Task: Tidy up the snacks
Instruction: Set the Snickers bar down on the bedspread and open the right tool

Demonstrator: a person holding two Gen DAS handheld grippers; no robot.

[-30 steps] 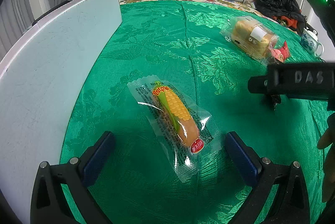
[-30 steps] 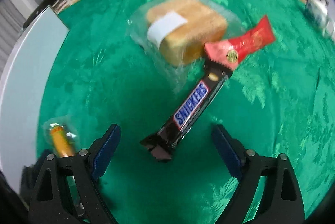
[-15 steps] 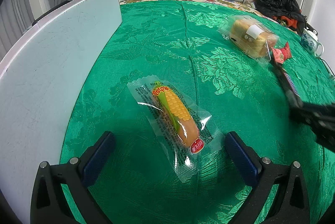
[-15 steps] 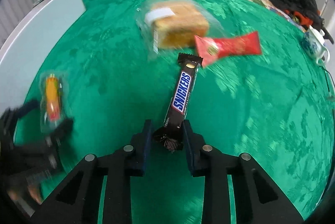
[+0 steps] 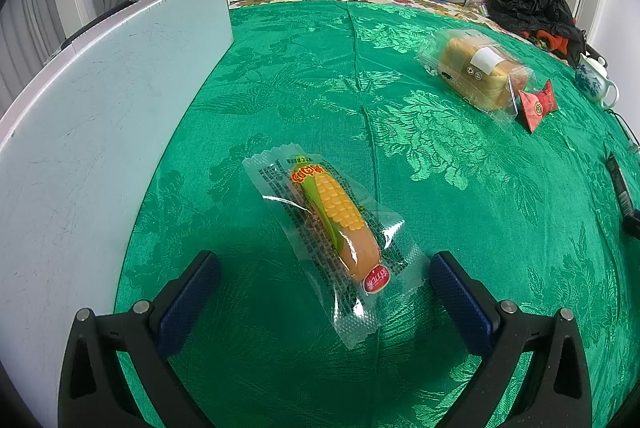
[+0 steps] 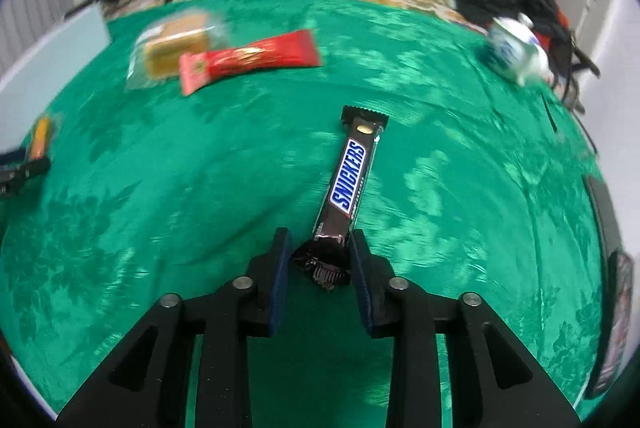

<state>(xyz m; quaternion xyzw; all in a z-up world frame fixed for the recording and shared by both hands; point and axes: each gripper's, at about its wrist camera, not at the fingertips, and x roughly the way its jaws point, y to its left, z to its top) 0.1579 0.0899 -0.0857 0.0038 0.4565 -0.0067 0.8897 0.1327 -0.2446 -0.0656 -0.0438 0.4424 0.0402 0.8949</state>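
Note:
On the green cloth a corn-printed sausage pack (image 5: 336,220) lies in its clear wrapper between the wide-apart fingers of my left gripper (image 5: 324,264), which is open and touches nothing. My right gripper (image 6: 320,256) grips the crumpled near end of a Snickers bar (image 6: 348,180). Its jaws are opening, and the bar stays sharp against a blurred background. The bar points away from me. The bagged bread (image 6: 176,44) and a red snack packet (image 6: 248,62) lie at the far left of the right wrist view. The Snickers bar (image 5: 620,184) shows at the left wrist view's right edge.
A white board (image 5: 100,148) lies flat along the cloth's left side. A blue-and-white teapot (image 6: 516,52) and dark clothes (image 5: 528,0) sit at the far right. Flat dark devices (image 6: 616,308) lie at the right edge. Cushions line the back.
My right gripper went from wide open to shut on the Snickers bar's near end, then carried it right, away from the bread and red packet. The left gripper and corn pack stayed still.

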